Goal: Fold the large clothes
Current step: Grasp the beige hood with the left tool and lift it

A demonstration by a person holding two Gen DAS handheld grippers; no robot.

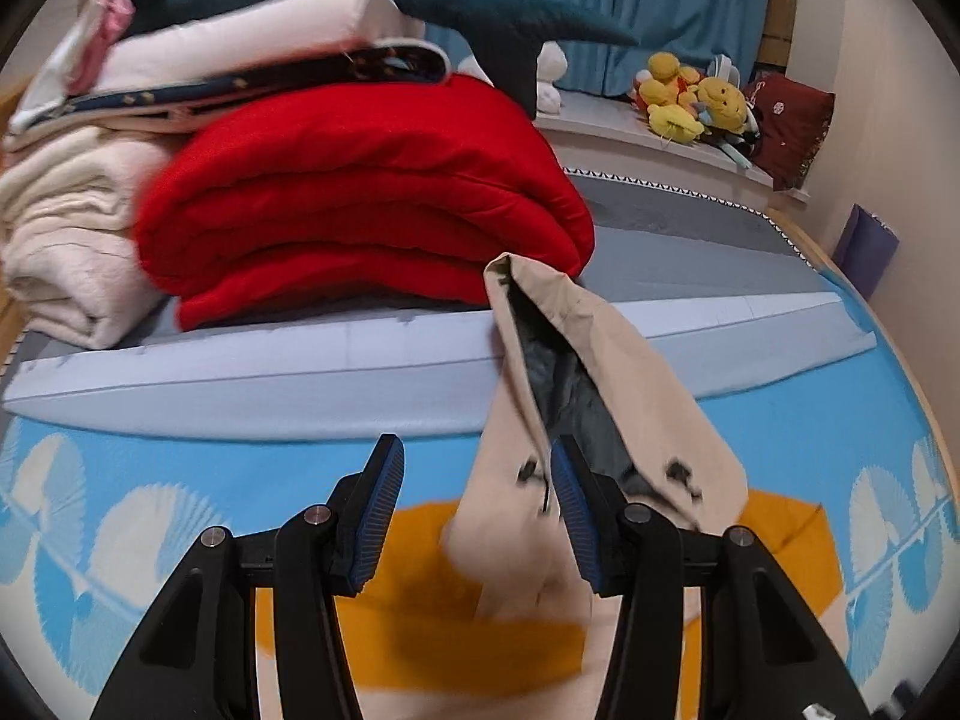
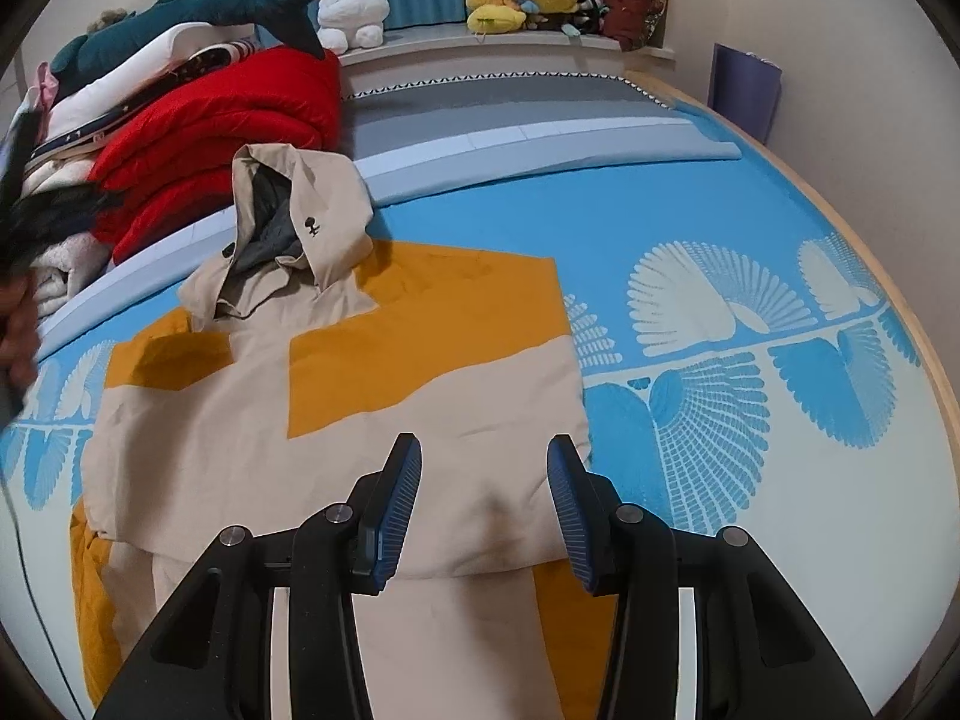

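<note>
Your beige-and-mustard hooded cotton jacket [image 2: 336,420] lies partly folded on the blue patterned bed [image 2: 720,228]. Its hood [image 1: 600,372] rises ahead of your left gripper [image 1: 474,516], spread and empty; right gripper [image 2: 486,510] likewise spread above the hem. Judged next: pinch the hood and fold it down.

The hooded jacket [image 2: 336,420] is matt beige-and-orange woven cloth, the red quilt [image 1: 360,198] soft and fleecy, each claw's pads [image 2: 396,510] ribbed blue rubber.
</note>
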